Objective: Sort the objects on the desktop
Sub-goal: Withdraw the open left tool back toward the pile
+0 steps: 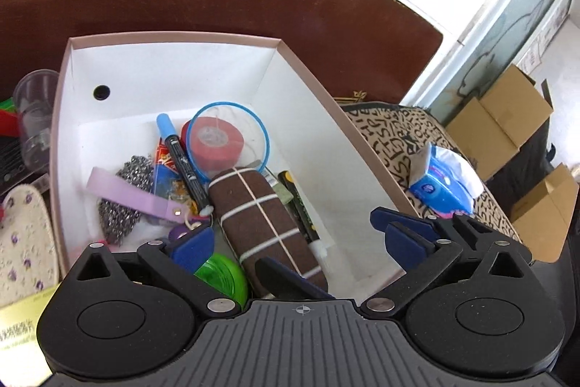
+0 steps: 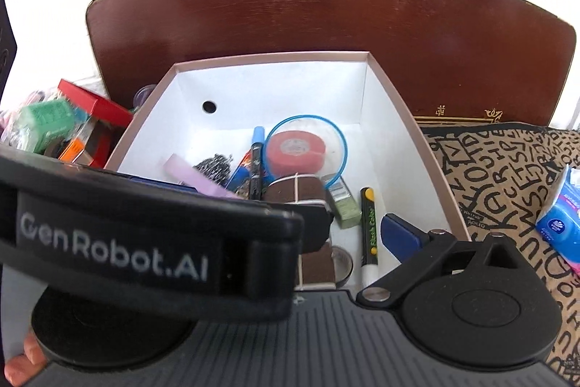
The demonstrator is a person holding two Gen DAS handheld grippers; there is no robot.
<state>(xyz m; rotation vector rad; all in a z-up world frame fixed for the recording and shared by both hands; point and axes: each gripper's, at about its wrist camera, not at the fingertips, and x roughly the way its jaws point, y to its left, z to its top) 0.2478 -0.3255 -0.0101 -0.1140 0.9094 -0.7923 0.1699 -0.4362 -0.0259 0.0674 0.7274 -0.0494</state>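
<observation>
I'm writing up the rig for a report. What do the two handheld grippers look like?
The left gripper has a black body with ribbed grey top, round black hubs, silver pivot pins, black linkage arms and dark blue finger pads. The right gripper's one visible pad is built alike. A black housing crossing the right view reads "GenRobot.AI" in white. No cables or sleeves visible.
</observation>
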